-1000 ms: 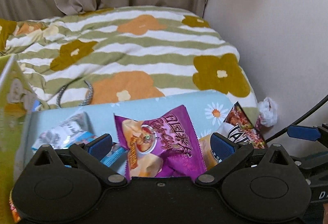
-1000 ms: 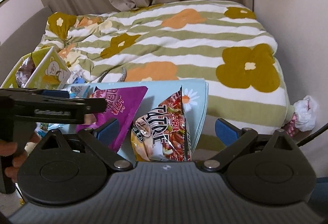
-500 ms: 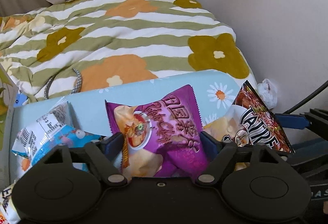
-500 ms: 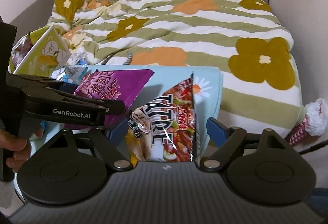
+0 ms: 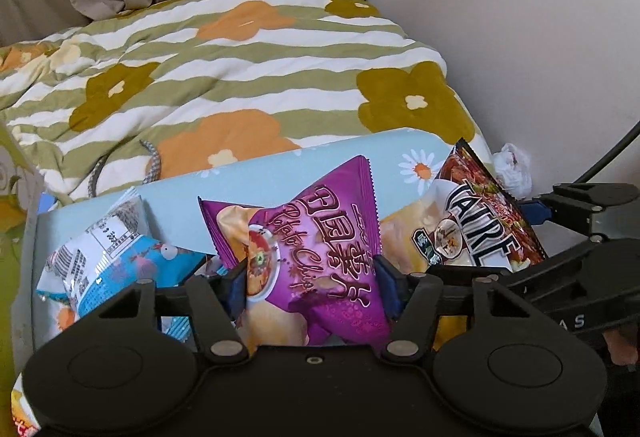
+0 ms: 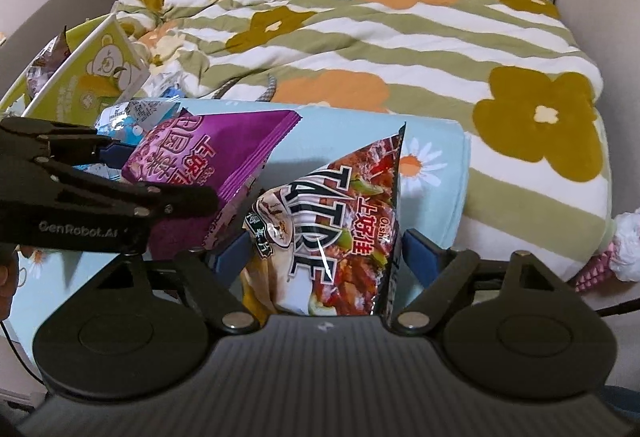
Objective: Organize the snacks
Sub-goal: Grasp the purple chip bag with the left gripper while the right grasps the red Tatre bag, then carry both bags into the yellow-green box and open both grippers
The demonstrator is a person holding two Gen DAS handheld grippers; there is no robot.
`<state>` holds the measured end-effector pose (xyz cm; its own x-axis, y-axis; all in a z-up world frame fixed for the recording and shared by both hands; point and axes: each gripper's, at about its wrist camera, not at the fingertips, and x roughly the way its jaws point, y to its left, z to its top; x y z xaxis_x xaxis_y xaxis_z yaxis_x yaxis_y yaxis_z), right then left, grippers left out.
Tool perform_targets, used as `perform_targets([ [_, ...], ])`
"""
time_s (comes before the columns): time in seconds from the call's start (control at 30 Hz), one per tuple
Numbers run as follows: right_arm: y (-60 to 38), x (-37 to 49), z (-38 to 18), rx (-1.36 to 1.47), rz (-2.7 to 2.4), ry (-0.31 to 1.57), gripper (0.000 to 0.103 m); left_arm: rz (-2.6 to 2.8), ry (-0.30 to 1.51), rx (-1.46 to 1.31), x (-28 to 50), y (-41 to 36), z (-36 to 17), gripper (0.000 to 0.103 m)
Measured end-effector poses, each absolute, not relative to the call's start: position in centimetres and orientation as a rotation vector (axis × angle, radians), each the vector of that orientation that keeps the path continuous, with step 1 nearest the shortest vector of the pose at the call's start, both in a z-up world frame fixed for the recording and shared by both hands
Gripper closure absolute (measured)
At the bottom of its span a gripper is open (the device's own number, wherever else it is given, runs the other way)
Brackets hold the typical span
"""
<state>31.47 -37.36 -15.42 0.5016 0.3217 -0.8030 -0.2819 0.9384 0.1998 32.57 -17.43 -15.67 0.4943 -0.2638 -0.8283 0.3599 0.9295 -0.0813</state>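
Note:
A purple potato-chip bag (image 5: 320, 237) stands in a light blue daisy-print bin (image 5: 280, 173). My left gripper (image 5: 311, 289) is closing on it; both blue pads press its sides and the bag is pinched and creased. In the right wrist view the same purple bag (image 6: 208, 153) shows at the left, held by the left gripper (image 6: 160, 177). Beside it stands a red chip bag (image 6: 336, 229), also visible as the red bag (image 5: 476, 233) in the left wrist view. My right gripper (image 6: 324, 261) straddles the red bag, its jaws opening and its pads apart from the bag.
A blue-and-white snack pack (image 5: 104, 257) leans at the bin's left end. A green box with a bear print (image 6: 96, 77) stands further left. A flowered striped blanket (image 6: 360, 37) covers the bed behind. A wall is at the right, with a pink-and-white toy (image 6: 616, 253) below it.
The left jaws have closed in from wide open onto the purple bag, which now crumples. The right gripper has come down and nearer, so the red bag sits between its fingers.

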Motion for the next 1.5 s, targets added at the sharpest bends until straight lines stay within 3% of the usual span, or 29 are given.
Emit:
perform_targets([
  [0.37, -37.1, 32.5, -16.4, 0.082, 0.423, 1.004, 0.001, -0.365, 0.961, 0.160, 31.0, -16.5, -15.7, 0.038],
  [0.4, -36.9, 32.4, -16.4, 0.076, 0.426, 1.002, 0.005, -0.364, 0.959, 0.164, 30.9, -16.5, -15.7, 0.038],
  [0.43, -36.7, 32.2, -16.3, 0.063, 0.429, 1.008, 0.020, -0.364, 0.956, 0.164, 30.7, -16.4, -15.7, 0.038],
  [0.6, -36.2, 31.0, -15.8, 0.034, 0.438, 0.993, 0.026, -0.373, 0.939, 0.157, 30.1, -16.2, -15.2, 0.038],
  [1.2, -36.9, 23.9, -7.1, 0.025, 0.315, 0.857, 0.026, -0.417, 0.742, 0.116, 23.3, -16.2, -6.4, 0.038],
  [1.5, -32.2, 21.6, -1.8, -0.020, 0.407, 0.753, 0.026, -0.292, 0.642, 0.067, 19.0, -10.6, -1.1, 0.038],
])
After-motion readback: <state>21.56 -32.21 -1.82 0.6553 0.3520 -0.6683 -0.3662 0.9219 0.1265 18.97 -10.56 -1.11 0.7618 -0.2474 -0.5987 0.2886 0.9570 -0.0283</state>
